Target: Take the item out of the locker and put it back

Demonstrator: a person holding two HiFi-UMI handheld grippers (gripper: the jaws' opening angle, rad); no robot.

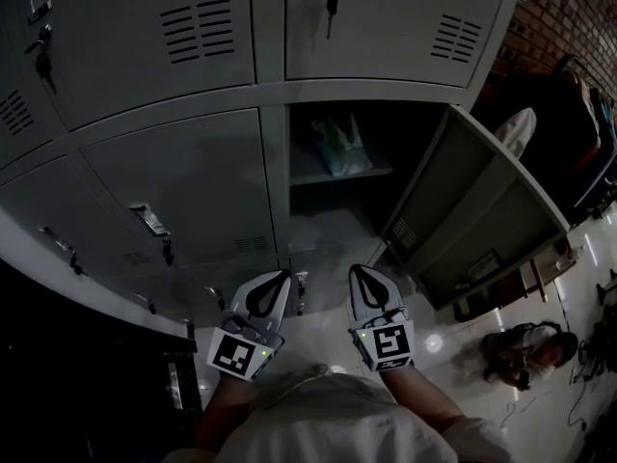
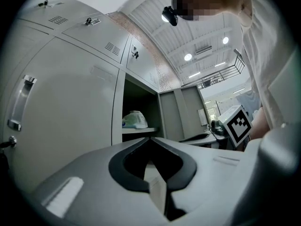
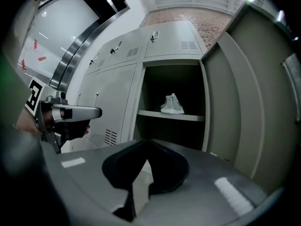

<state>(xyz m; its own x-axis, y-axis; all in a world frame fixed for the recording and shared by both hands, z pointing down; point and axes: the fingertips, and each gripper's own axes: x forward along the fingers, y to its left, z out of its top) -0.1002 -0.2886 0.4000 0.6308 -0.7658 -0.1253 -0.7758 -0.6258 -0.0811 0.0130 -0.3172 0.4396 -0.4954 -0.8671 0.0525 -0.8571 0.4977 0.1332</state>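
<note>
**Approach stage, before retrieval.** The left gripper (image 1: 282, 278) and right gripper (image 1: 359, 274) are held side by side short of the open locker (image 1: 277, 181). The fingers of each are clenched tip to tip with nothing between them.

The item (image 1: 339, 148), a pale crumpled bag-like bundle, lies ahead of and above both sets of fingers, well apart from them. It rests on the shelf (image 1: 318, 176) of the open compartment. The space beneath the shelf is too dark to read.

The door (image 1: 482, 220) stands swung out to the right of the right fingers. The neighbouring lockers (image 1: 183, 191), left of the left fingers, are shut.

For the reach, one gripper's fingers should probably:
- part before arriving at the shelf;
- enter level over its front edge, clear of the door;
- close on the bundle's bulk, not on a loose fold.
</note>
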